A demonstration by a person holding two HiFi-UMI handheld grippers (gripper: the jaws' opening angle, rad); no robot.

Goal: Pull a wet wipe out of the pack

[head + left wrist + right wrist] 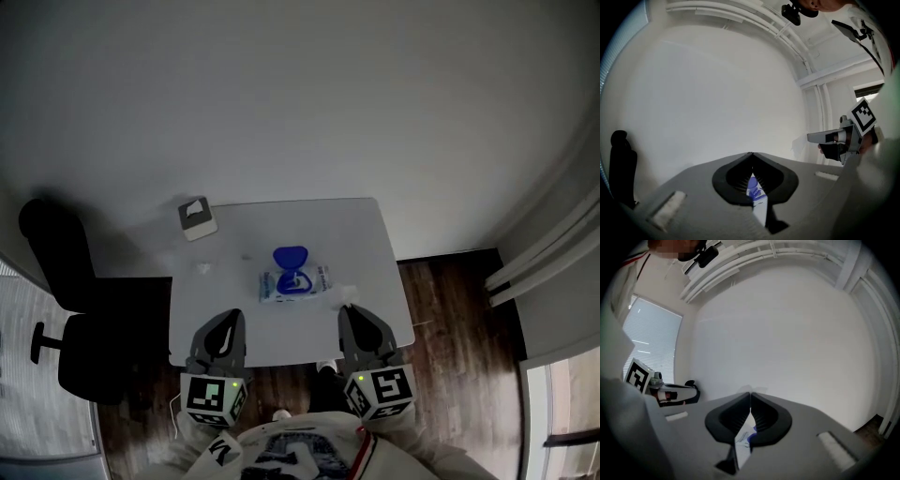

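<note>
Head view alone is showing the pack [294, 282] whole: right gripper [346, 309] is pinching a wet wipe [343, 292] beside it, left gripper [234, 317] is pressing its jaws together, empty. Everything is sitting on a white table [281, 220], black chair [58, 281] at frame left.

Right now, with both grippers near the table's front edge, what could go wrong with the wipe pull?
1. The pack lies loose on the table with neither gripper on it; a pull could drag or lift the whole pack.
2. The left gripper and right gripper both have jaws shut, so reaching in now would only shove it.
3. The open blue lid could get knocked shut.
</note>
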